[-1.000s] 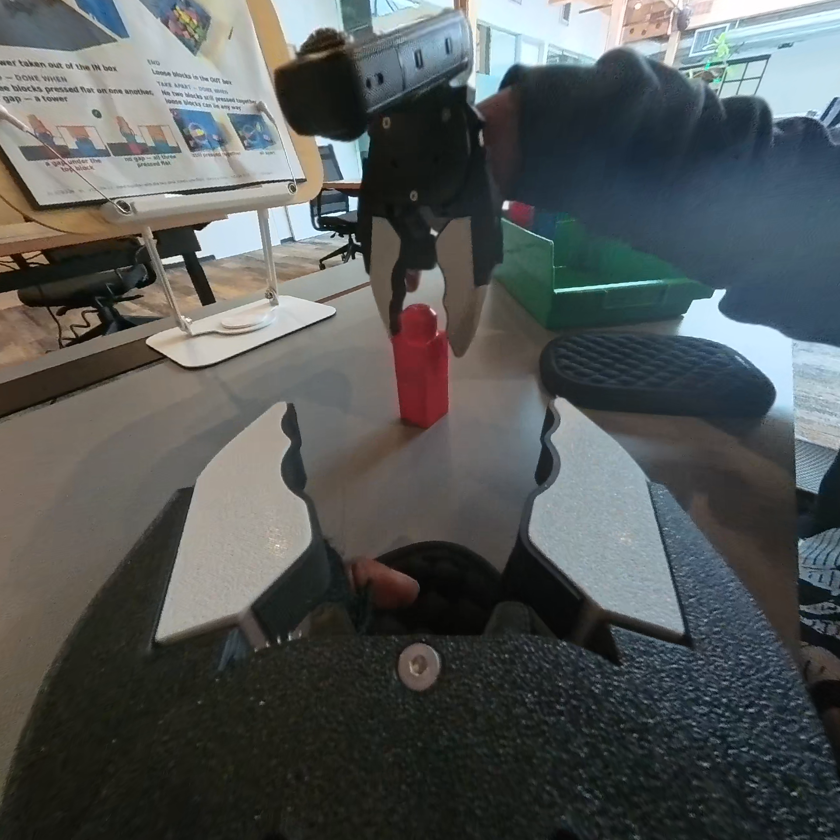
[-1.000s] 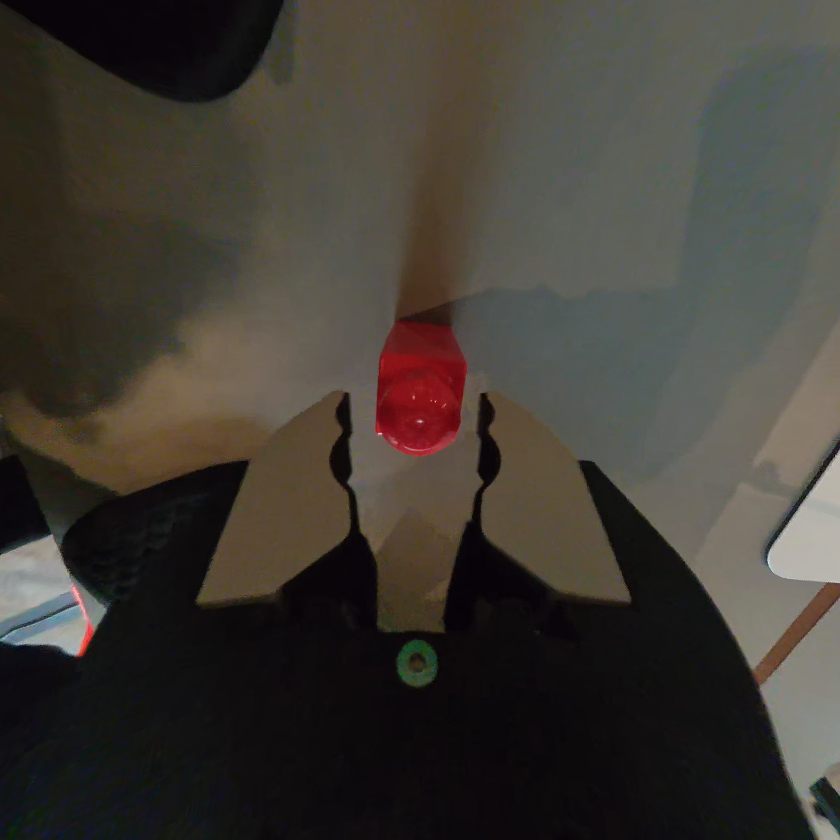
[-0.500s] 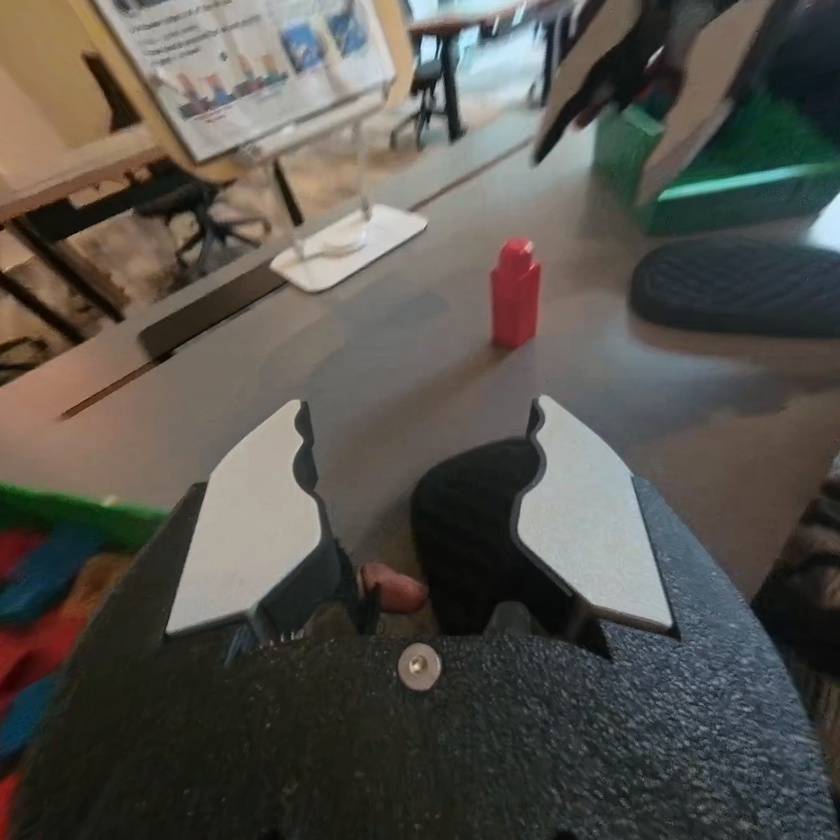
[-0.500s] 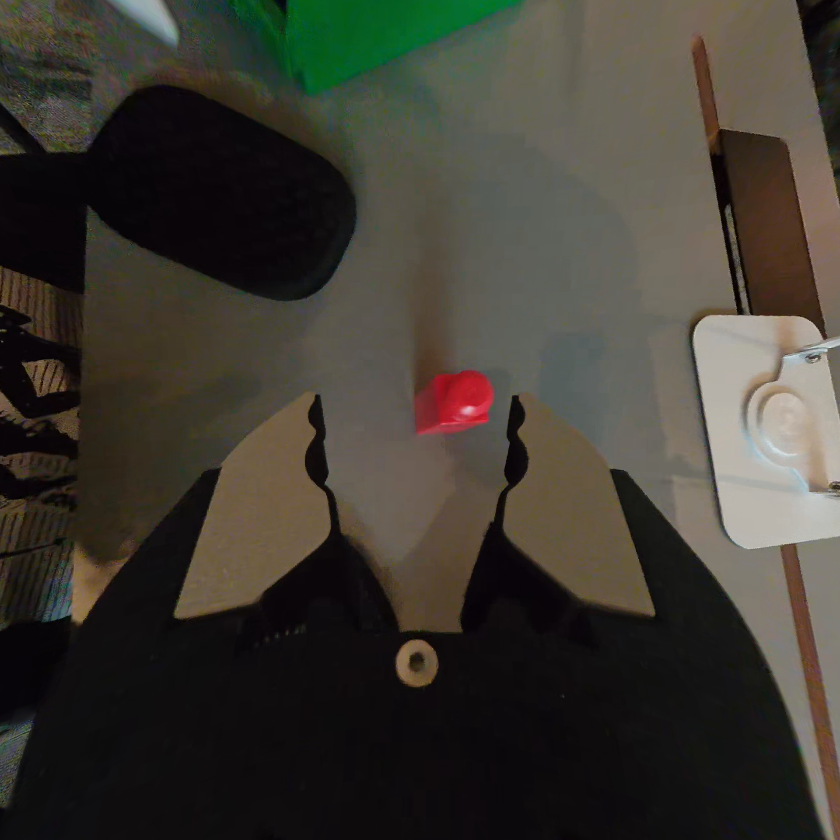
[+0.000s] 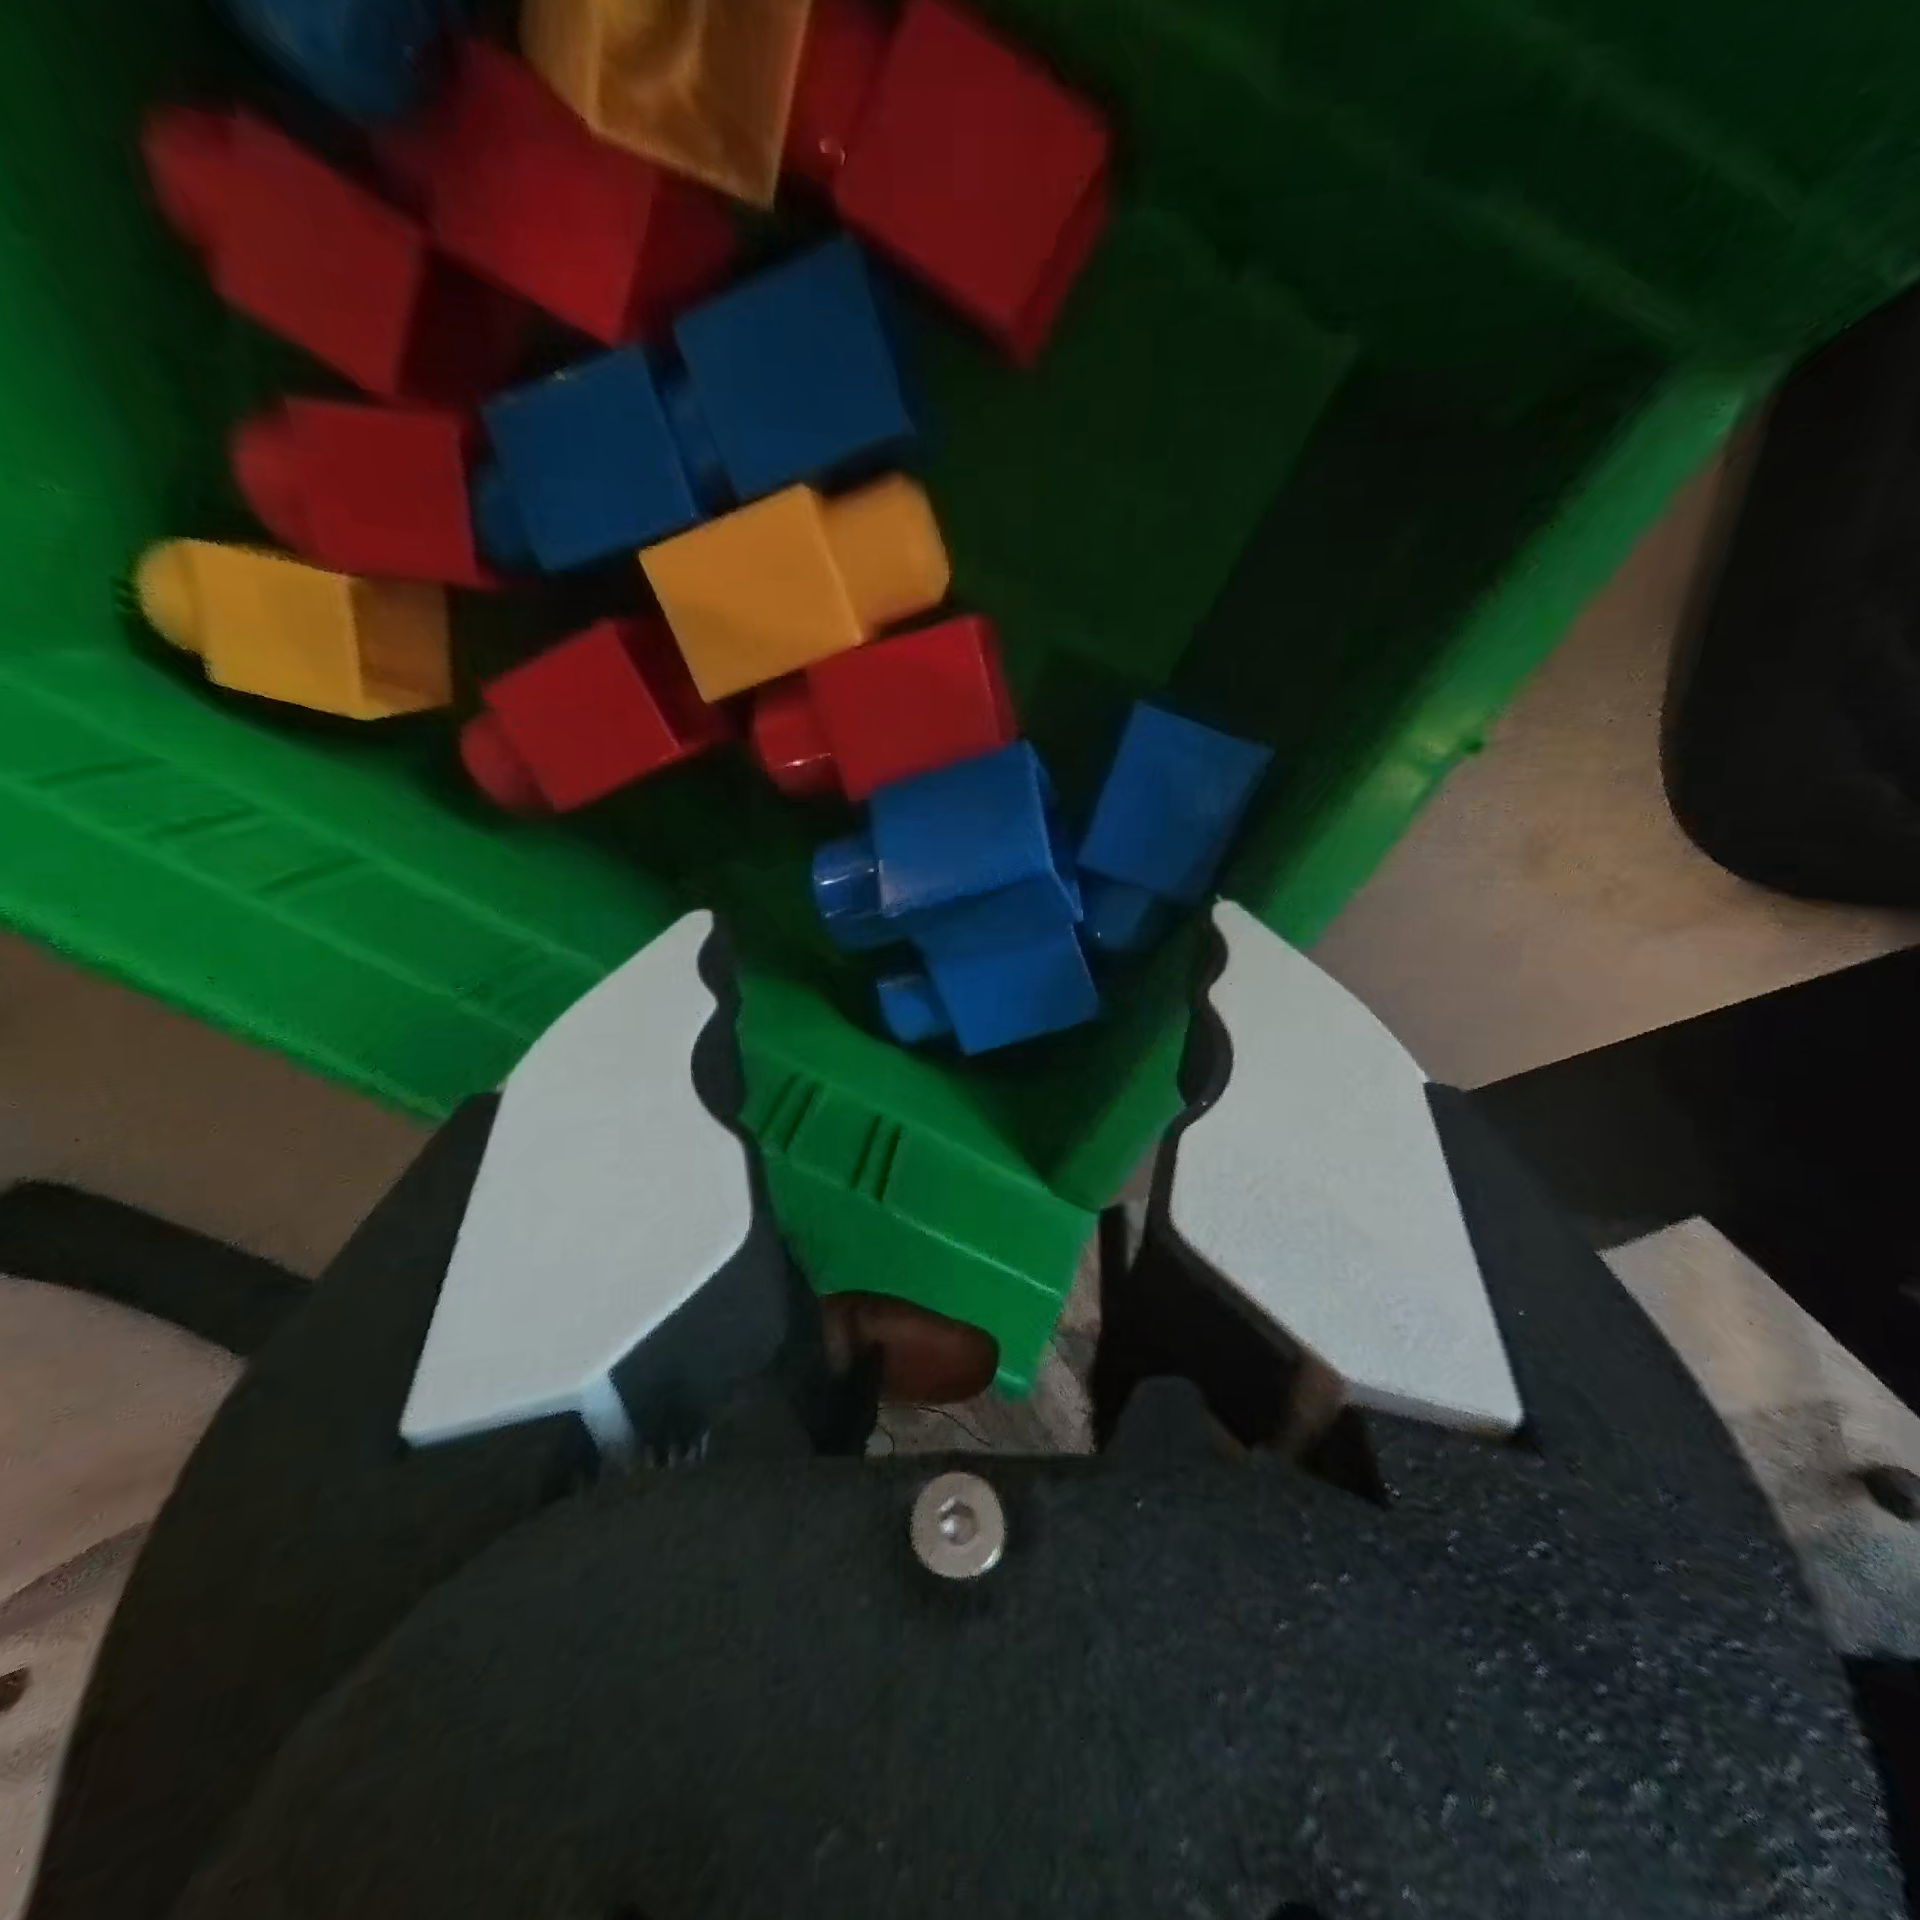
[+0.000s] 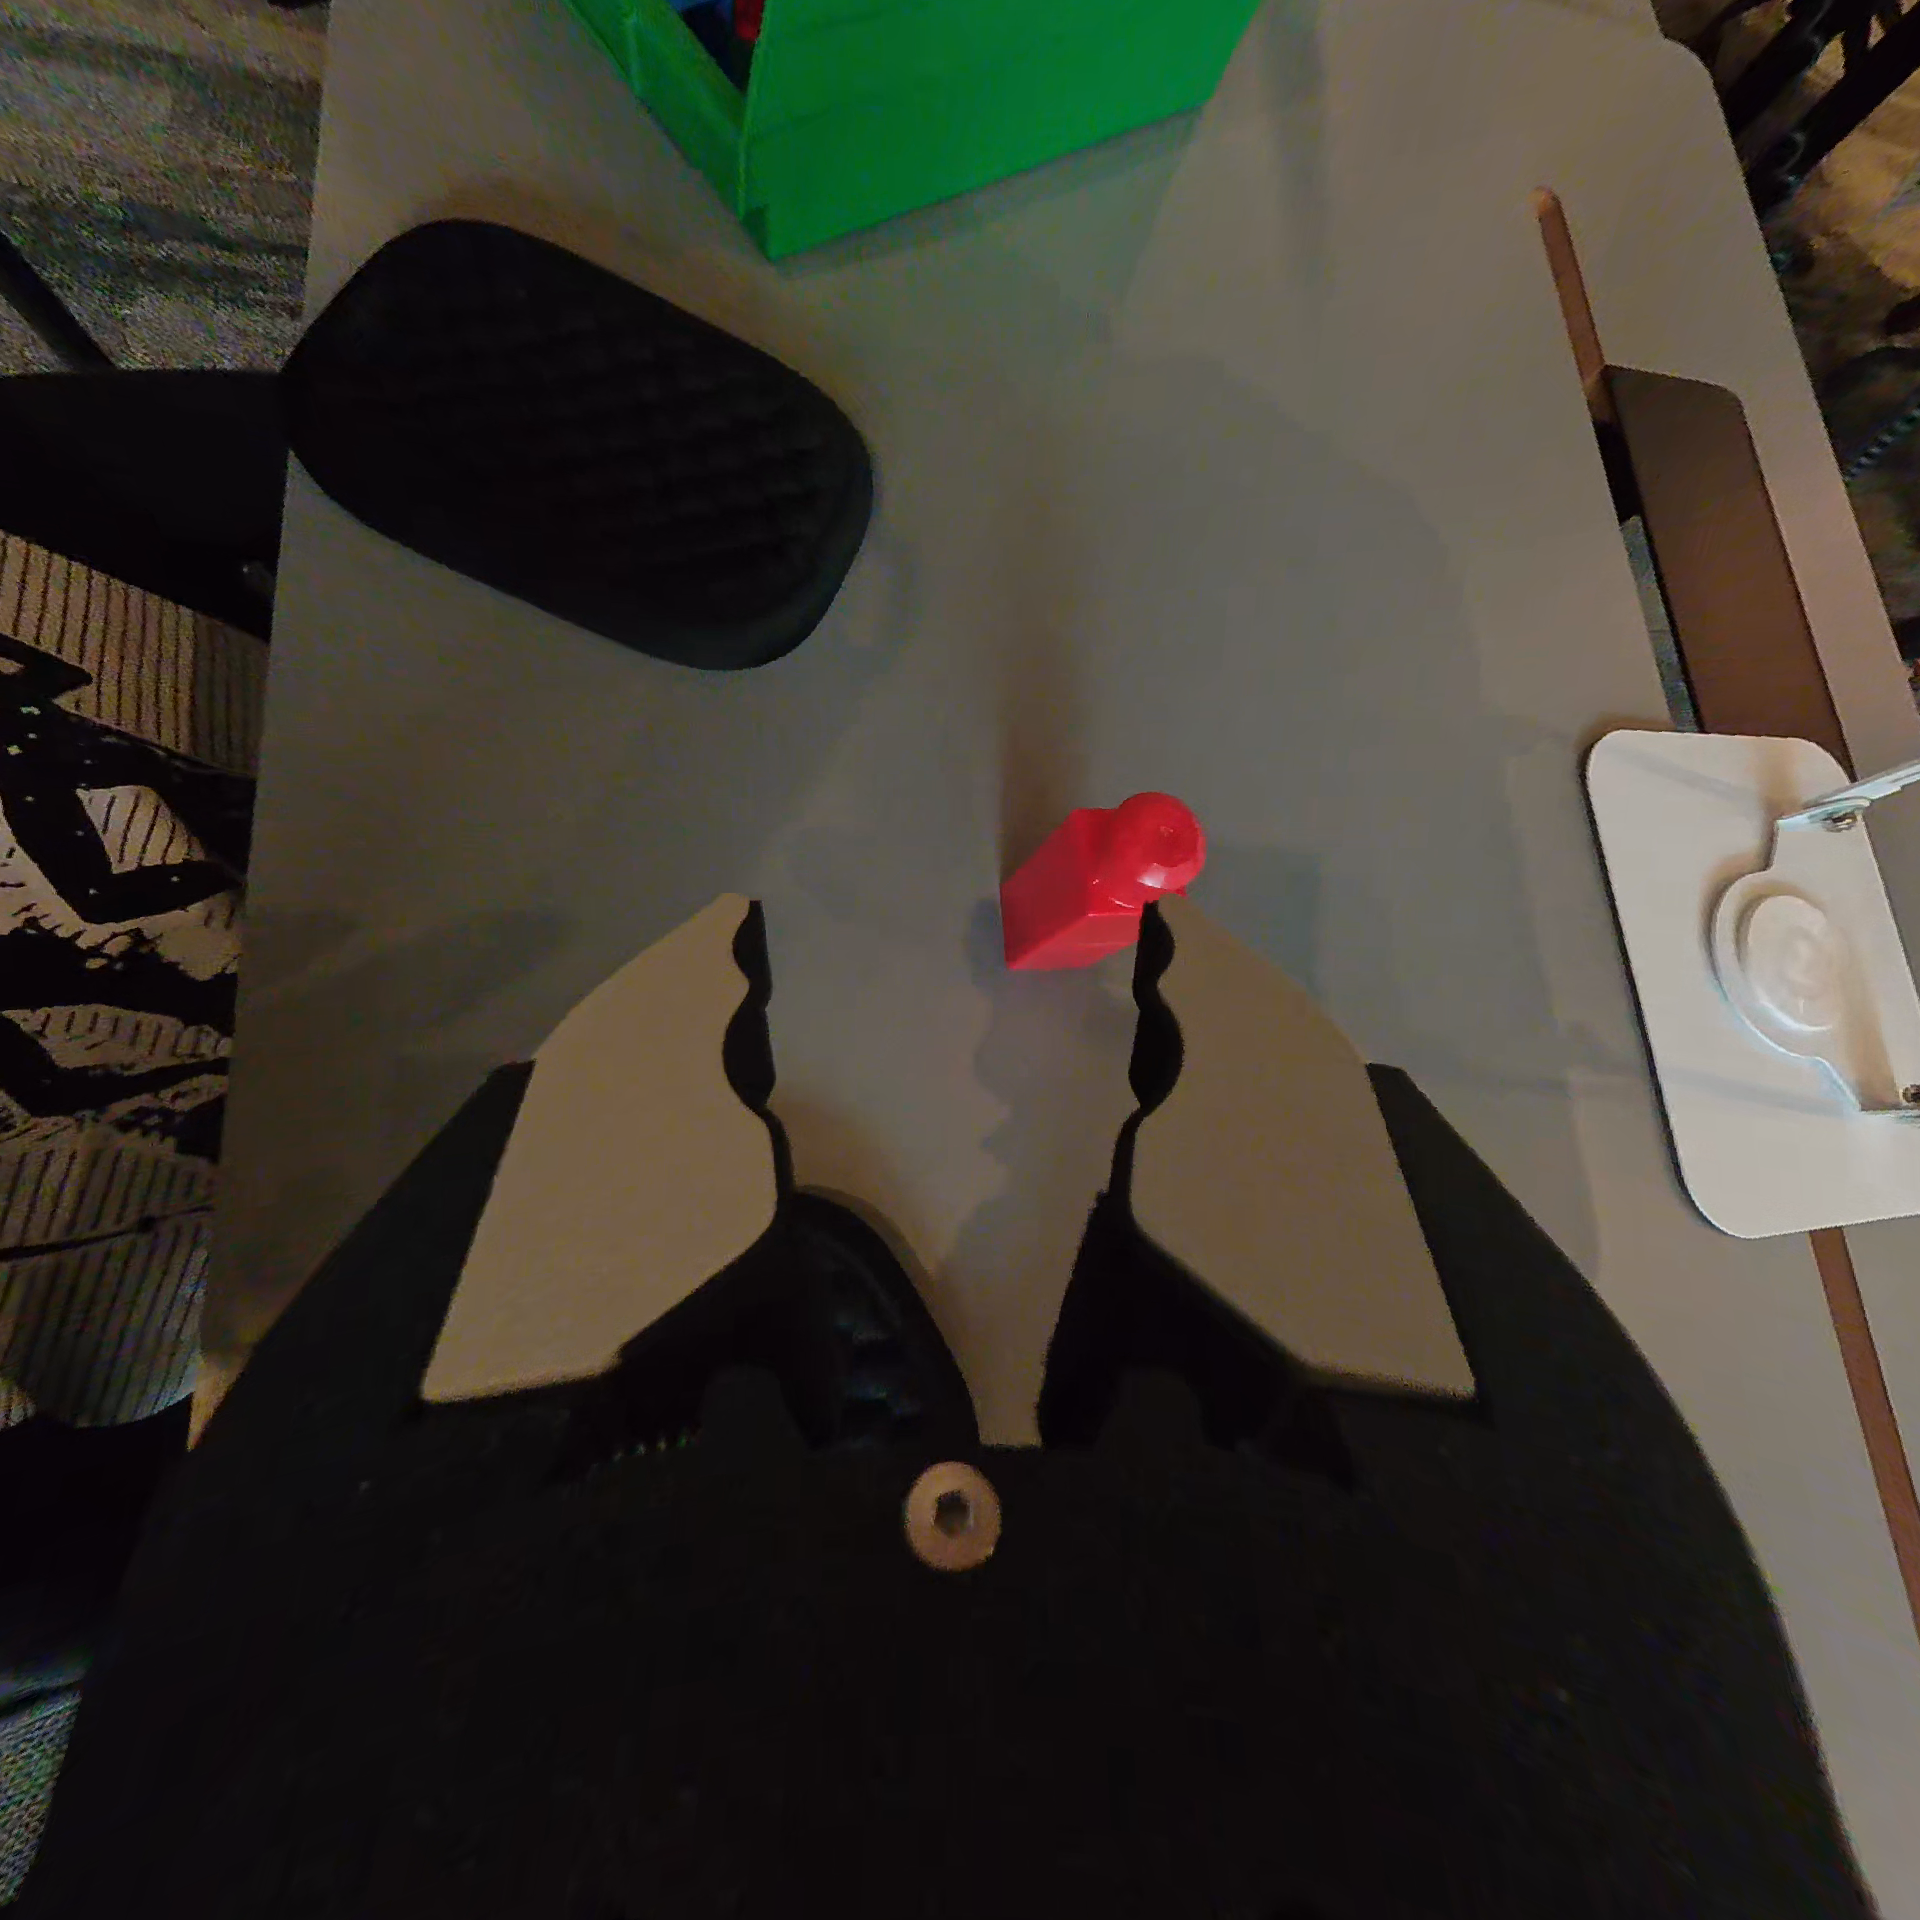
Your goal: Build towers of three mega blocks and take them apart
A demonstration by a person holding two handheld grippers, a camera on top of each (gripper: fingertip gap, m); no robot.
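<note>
Jaws spread on both our grippers: left gripper (image 5: pixel 966 935) hangs over the green bin (image 5: pixel 312 894) of blocks, right gripper (image 6: pixel 951 935) above the red block (image 6: pixel 1091 894) on the tabletop (image 6: pixel 1247 520).

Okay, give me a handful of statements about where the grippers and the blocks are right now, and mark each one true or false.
1. The left gripper is open above a green bin of red, blue and yellow blocks. True.
2. The left gripper is shut on a blue block. False: its fingers are apart, and the nearest blue blocks lie loose in the bin.
3. A single red block stands upright on the grey table. True.
4. The right gripper holds the red block. False: it is open and empty above the table.
5. A three-block tower stands on the table. False: only the one red block is there.
6. A black textured pad lies on the table near another green bin. True.
</note>
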